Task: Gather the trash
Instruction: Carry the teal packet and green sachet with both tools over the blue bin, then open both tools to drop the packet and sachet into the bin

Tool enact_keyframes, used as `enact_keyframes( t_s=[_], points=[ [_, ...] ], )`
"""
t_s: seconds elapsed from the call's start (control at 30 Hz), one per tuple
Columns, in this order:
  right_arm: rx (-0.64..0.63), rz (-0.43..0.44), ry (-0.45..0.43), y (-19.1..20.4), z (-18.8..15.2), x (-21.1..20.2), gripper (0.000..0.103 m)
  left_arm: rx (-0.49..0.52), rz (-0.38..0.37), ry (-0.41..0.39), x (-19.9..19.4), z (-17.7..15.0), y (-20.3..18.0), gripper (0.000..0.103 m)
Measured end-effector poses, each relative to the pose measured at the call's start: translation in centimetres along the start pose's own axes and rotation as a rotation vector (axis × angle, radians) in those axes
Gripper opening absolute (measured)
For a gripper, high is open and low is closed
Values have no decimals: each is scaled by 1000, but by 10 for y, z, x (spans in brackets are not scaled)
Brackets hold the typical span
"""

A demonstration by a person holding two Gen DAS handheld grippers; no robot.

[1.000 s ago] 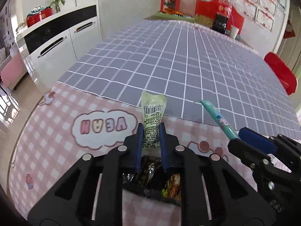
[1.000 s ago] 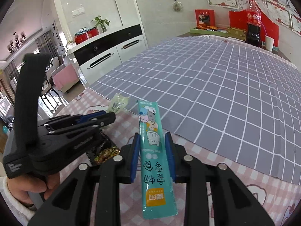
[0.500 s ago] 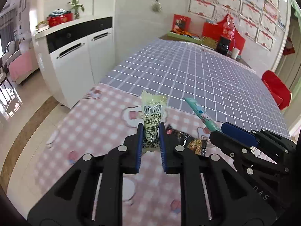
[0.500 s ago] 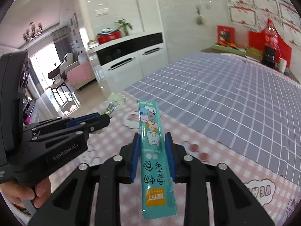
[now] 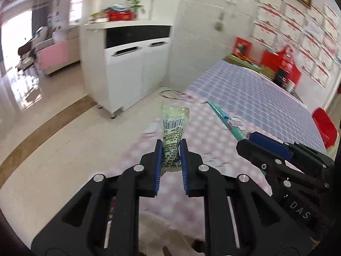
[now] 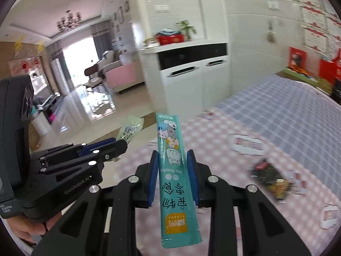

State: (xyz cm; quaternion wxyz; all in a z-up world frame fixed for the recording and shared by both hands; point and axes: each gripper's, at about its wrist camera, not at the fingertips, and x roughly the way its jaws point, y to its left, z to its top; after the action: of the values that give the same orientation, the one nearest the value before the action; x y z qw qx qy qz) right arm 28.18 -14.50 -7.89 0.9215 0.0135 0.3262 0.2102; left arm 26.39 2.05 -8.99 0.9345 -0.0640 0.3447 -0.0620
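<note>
A: So, the left gripper (image 5: pixel 170 147) is pinching the pale wrapper (image 5: pixel 173 136) beyond the table's edge (image 5: pixel 136 147).
B: And the right gripper (image 6: pixel 173 160) is clamping the teal sachet (image 6: pixel 173 157); a dark wrapper (image 6: pixel 270 181) is lying on the tablecloth.

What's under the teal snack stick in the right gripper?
Below the teal snack stick lies the pink checked tablecloth. The stick and the right gripper hide the cloth directly beneath.
</note>
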Motion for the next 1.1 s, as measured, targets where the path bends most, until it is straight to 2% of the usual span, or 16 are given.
enact_keyframes(
  t_s=[0.23,0.37,0.57,0.8,1.0,1.07,1.1],
  points=[
    [-56,121,38,87,5,38,27,-95,100,-10,-29,-17,92,16],
    [-80,181,68,136,3,60,27,-138,147,-5,-36,-26,133,16],
    [-123,225,124,186,0,95,27,-189,214,18,-35,-36,185,17],
    [-150,245,164,219,-2,126,27,-227,243,44,-25,-45,219,17],
    [-153,240,179,229,-2,145,27,-249,246,65,-14,-51,230,17],
    [-149,230,177,227,-2,149,27,-277,240,72,-9,-52,237,25],
    [-145,222,173,227,0,152,27,-297,237,78,-6,-52,240,34]
  ],
)
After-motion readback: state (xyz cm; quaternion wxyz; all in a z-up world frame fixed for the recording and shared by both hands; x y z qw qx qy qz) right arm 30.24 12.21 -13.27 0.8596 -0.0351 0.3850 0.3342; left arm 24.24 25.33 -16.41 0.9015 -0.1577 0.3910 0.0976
